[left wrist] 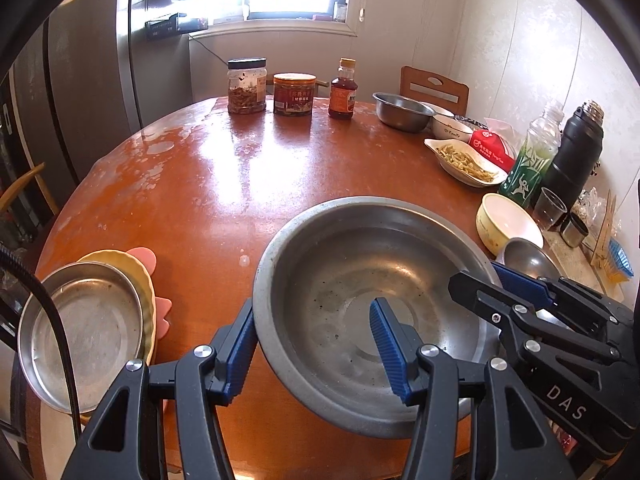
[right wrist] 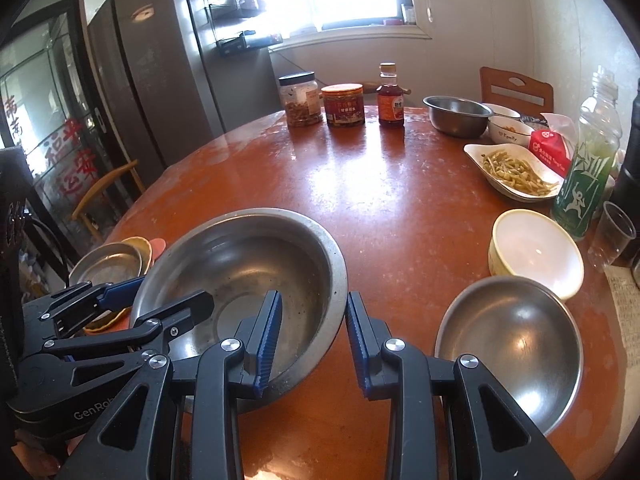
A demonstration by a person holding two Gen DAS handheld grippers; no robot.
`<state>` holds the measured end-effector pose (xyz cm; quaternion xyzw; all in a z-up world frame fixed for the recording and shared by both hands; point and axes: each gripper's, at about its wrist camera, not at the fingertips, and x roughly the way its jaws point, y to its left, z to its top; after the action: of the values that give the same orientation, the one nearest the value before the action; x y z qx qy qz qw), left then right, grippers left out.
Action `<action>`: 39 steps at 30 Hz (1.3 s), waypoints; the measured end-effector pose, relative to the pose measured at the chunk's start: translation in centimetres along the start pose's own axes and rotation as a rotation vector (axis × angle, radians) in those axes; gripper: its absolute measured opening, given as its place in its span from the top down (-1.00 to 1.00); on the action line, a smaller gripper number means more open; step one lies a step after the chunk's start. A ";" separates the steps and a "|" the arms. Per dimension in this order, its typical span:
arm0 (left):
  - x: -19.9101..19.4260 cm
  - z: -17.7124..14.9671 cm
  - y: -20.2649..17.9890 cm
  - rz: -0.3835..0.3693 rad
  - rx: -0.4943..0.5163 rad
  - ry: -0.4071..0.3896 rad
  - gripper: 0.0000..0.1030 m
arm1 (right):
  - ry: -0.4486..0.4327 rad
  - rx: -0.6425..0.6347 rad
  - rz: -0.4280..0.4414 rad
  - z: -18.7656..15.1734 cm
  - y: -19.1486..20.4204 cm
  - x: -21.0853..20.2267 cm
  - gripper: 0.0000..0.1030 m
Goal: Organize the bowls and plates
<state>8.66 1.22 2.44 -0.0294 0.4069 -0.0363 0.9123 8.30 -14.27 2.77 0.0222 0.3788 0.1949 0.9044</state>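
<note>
A large steel bowl sits near the front edge of the round table. My left gripper is open, its jaws straddling the bowl's left rim, one finger outside and one inside. My right gripper is open and straddles the bowl's right rim the same way. A steel plate lies on a yellow plate at the left. A smaller steel bowl and a cream bowl sit at the right.
Two jars and a sauce bottle stand at the back. A steel bowl, white bowls, a dish of vegetables, a green bottle, a black flask and a plastic cup crowd the right side.
</note>
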 end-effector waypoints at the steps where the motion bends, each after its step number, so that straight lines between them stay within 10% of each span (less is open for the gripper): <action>1: 0.0 -0.1 -0.1 0.002 0.002 0.003 -0.09 | -0.003 0.004 0.000 -0.2 0.0 -0.1 0.35; 39: 2.6 -3.5 -2.4 -0.001 0.065 0.047 -0.09 | 0.034 0.066 -0.010 -6.0 -1.9 -0.7 0.35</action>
<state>7.62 -1.54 -1.62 0.0010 0.4266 -0.0508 0.9030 4.33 -16.92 -1.35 0.0469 0.4003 0.1782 0.8977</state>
